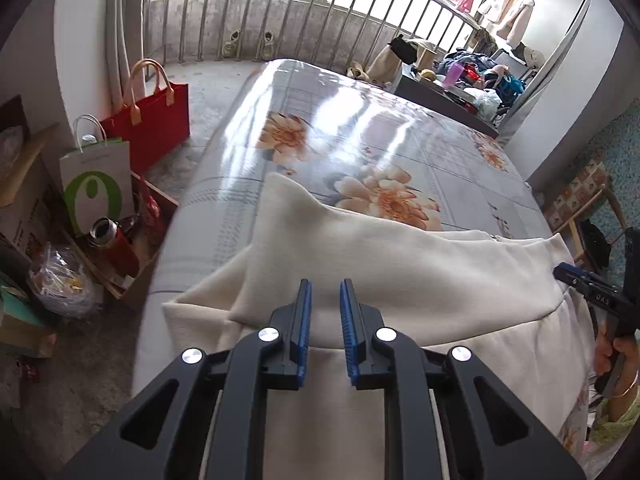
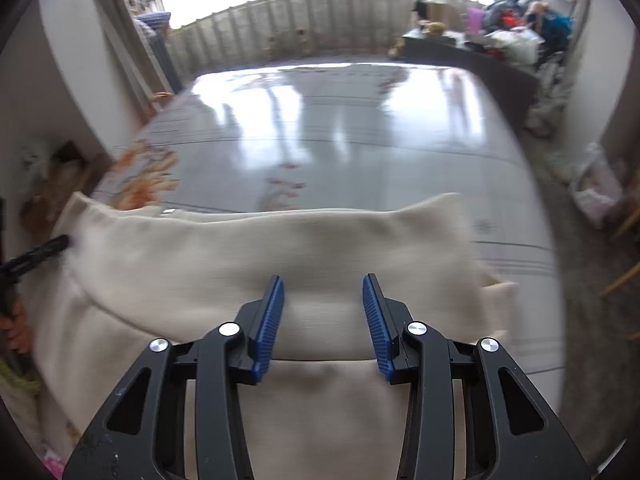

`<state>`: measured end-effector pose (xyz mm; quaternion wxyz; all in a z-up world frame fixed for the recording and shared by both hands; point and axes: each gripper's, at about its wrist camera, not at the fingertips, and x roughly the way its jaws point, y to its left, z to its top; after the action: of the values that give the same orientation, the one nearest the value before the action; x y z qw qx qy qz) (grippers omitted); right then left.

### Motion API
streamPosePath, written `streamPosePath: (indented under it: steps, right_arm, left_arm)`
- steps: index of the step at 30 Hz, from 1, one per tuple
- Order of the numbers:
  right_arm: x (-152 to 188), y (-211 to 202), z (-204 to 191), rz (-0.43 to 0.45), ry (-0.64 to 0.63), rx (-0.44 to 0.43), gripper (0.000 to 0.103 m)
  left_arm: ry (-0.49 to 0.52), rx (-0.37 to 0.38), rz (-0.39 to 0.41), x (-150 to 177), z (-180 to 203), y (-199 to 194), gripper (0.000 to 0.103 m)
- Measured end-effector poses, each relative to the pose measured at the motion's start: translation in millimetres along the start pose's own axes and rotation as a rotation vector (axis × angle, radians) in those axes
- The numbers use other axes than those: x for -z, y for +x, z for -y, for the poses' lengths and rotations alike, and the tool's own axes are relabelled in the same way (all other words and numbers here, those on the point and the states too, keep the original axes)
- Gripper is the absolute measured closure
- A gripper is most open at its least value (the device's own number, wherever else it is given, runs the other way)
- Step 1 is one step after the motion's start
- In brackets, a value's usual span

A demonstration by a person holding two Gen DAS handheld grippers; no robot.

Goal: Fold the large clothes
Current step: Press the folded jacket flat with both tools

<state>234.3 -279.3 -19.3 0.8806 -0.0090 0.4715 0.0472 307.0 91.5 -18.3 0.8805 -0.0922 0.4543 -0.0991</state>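
Only the left view shows bags (image 1: 156,120) left of the bed (image 1: 360,128). Cream garment (image 1: 400,272) lies folded; left tongs (image 1: 325,312) and right tongs (image 2: 323,316) gape, empty.

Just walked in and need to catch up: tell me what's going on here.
A person is folding a cream garment spread on a bed with a floral sheet, holding a two-finger tool in each hand. Both the left tool and the right tool hover open over the cloth, gripping nothing. One part of the garment already lies folded across the rest. The right wrist view is blurred, so finer detail is unclear.
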Motion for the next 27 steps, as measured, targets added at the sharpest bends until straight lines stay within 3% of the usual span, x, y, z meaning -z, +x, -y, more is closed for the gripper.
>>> streamPosePath:
  steps: [3, 4, 7, 8, 11, 13, 16, 18, 20, 22, 23, 27]
  right_arm:
    - [7.6, 6.0, 47.0, -0.032, 0.092, 0.033, 0.077]
    - [11.5, 4.6, 64.5, -0.039, 0.145, 0.028, 0.089]
    - [21.7, -18.4, 91.1, -0.005, 0.243, 0.104, 0.081]
    - [24.8, -31.4, 90.9, 0.022, 0.242, 0.109, 0.081]
    - [39.7, -70.6, 64.2, 0.091, 0.155, 0.038, 0.081]
    - [57.1, -82.9, 33.8, 0.088, 0.058, -0.018, 0.081]
    - [87.9, -78.5, 13.1, 0.025, 0.003, -0.044, 0.083]
    - [111.9, -59.1, 24.0, -0.049, 0.021, 0.016, 0.084]
    - [123.4, -61.2, 42.9, -0.018, 0.068, -0.048, 0.087]
    - [117.4, -74.1, 41.6, -0.024, 0.086, 0.082, 0.084]
    - [114.0, -84.5, 33.2, 0.007, 0.06, 0.106, 0.083]
    - [106.8, -110.2, -21.1, 0.115, 0.016, -0.022, 0.073]
  left_arm:
    - [0.001, 0.003, -0.007, 5.8, -13.8, -7.3, 0.087]
    - [0.003, 0.007, -0.004, 8.2, -16.0, -11.1, 0.087]
    - [0.03, -0.025, 0.057, 15.7, -13.2, -35.2, 0.088]
    - [0.056, 0.003, 0.088, 19.5, -9.3, -46.5, 0.088]
    - [0.151, 0.117, 0.128, 37.2, 12.4, -74.8, 0.088]
    - [0.191, 0.168, 0.078, 53.2, 26.9, -79.5, 0.088]
    - [0.167, 0.144, -0.01, 80.2, 28.7, -69.4, 0.088]
    - [0.135, 0.046, -0.063, 96.5, 14.8, -54.1, 0.088]
    - [0.078, 0.109, -0.031, 101.4, -1.8, -59.4, 0.088]
    - [0.061, 0.088, -0.017, 100.0, -4.5, -71.0, 0.088]
    - [0.086, 0.077, 0.011, 100.0, 0.1, -79.9, 0.088]
    - [0.178, 0.177, 0.055, 104.3, 37.0, -97.7, 0.084]
